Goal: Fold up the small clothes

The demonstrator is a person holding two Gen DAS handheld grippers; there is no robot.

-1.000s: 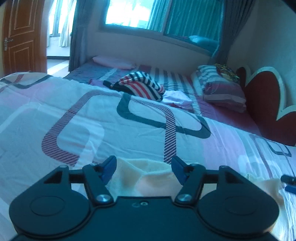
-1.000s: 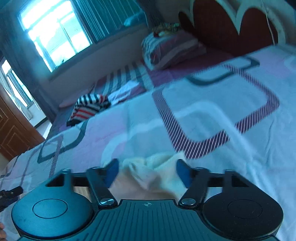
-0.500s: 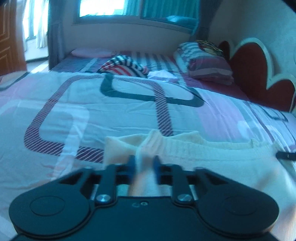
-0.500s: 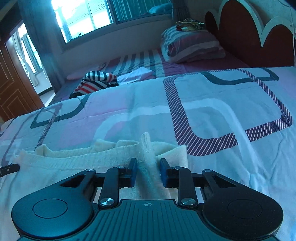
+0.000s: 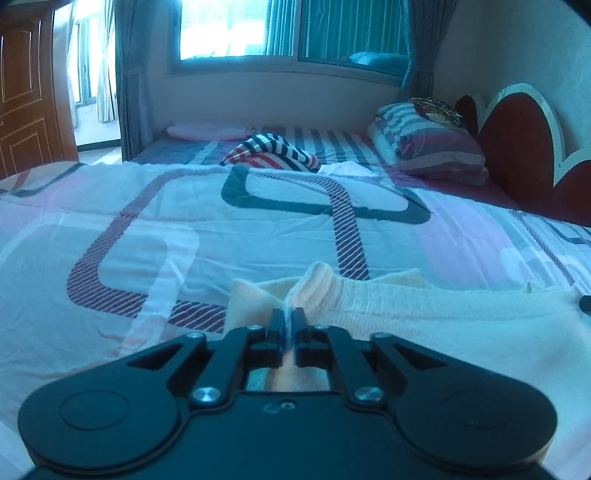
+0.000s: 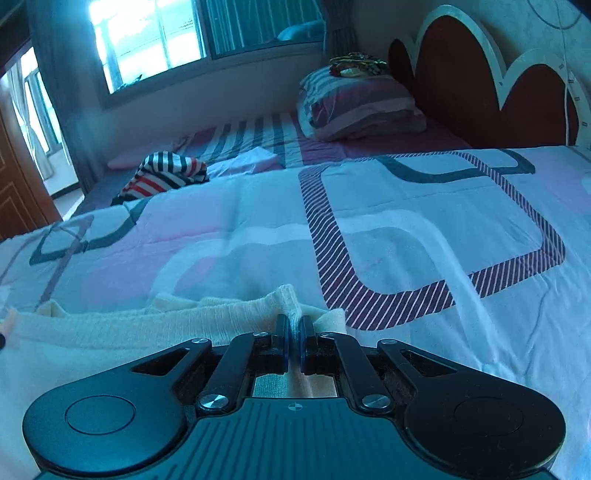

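Observation:
A small cream knit garment (image 5: 424, 317) lies on the patterned bedspread (image 5: 258, 236), stretched between both grippers. My left gripper (image 5: 288, 317) is shut on its left corner, with a pinch of cloth standing up between the jaws. My right gripper (image 6: 294, 325) is shut on the garment's (image 6: 129, 328) right corner in the same way. The tip of the other gripper shows at the far right edge of the left wrist view (image 5: 585, 303).
A striped black, white and red garment (image 5: 273, 153) and a white cloth (image 5: 349, 170) lie farther up the bed. A striped pillow (image 5: 428, 144) sits by the red headboard (image 5: 517, 155). A window (image 5: 236, 29) and a wooden door (image 5: 26, 85) are behind.
Both grippers went from open around the garment's corners to fully shut on them. The cloth now stretches flat between them.

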